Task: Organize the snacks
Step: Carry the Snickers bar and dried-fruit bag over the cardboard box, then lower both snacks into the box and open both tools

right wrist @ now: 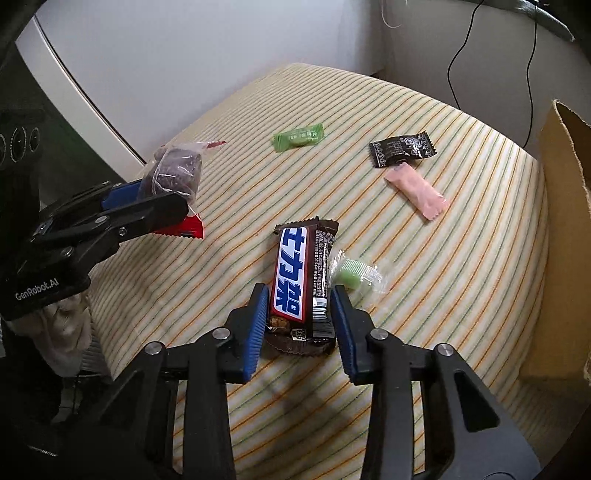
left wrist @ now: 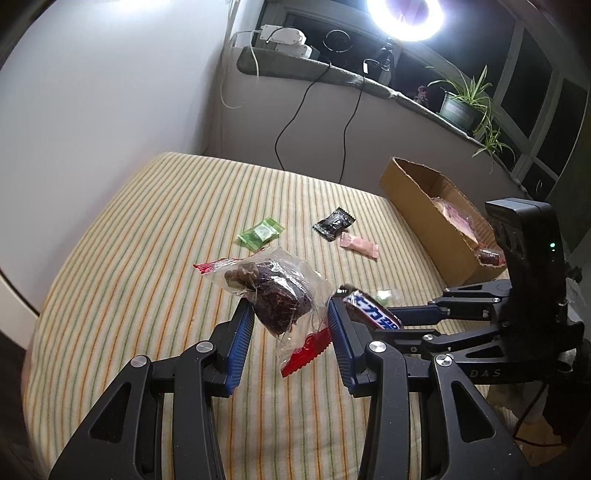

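Cardboard box [left wrist: 417, 206] holding pink packets, left gripper [left wrist: 291, 314] clamping clear snack bag [left wrist: 273, 295], right gripper [right wrist: 300, 295] closed around chocolate bar [right wrist: 301, 280], green candy [right wrist: 299, 137] and black packet [right wrist: 400, 149] loose on striped cloth [right wrist: 461, 277].

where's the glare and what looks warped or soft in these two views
Left wrist view: the ring light at the top blows out to white glare, the windows behind it are dark, and the striped cover bulges from fisheye. Right wrist view: even light and no glare, a soft shadow beneath the chocolate bar, the cardboard box wall bows at the right edge, corners go black.
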Demonstrator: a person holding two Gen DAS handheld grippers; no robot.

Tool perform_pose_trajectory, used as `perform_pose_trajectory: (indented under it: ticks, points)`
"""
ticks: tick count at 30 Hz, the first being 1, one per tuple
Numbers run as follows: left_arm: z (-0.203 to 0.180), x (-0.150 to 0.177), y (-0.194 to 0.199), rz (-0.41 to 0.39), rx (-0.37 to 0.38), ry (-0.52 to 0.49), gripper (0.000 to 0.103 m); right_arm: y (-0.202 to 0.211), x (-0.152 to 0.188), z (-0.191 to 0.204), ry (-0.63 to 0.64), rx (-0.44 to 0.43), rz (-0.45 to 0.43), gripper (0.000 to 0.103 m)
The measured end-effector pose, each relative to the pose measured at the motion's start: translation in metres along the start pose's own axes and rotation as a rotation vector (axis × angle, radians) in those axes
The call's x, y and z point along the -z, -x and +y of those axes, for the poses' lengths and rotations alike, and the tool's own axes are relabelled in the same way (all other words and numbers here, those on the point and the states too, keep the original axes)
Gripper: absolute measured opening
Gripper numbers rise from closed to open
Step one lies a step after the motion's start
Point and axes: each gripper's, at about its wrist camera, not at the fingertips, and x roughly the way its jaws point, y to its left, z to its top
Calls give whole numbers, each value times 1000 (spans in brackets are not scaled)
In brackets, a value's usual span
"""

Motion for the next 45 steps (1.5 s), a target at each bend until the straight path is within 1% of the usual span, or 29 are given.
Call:
perform_pose_trajectory:
  ticks: [5, 9, 14, 21, 28, 36, 41, 45]
  points:
    - [-11, -5, -3, -1, 3, -20, 40, 20, 4, -2, 0, -24, -46, 32]
    - [-23, -11, -8, 0, 17, -40, 40, 43, 8, -4, 4, -13, -96, 31]
    - [-46, -23, -18, -4, 52, -80, 40, 73, 11, -20, -13, 26, -159, 31]
    - [-93, -41, -37, -8, 120, -149, 40, 111, 18, -62, -87, 91, -229, 31]
    - [-135, -61, -55, -11, 176, -208, 40, 145, 24, -113, -159, 167, -295, 31]
    - [-178, -91, -88, -4, 209, -287, 40, 161, 12, -170, -223, 233, -336, 31]
    - [-197, -105, -115, 19, 211, -321, 40, 155, -1, -202, -249, 270, -332, 31]
    - [-203, -114, -135, 40, 212, -326, 40, 148, -11, -225, -262, 291, -319, 31]
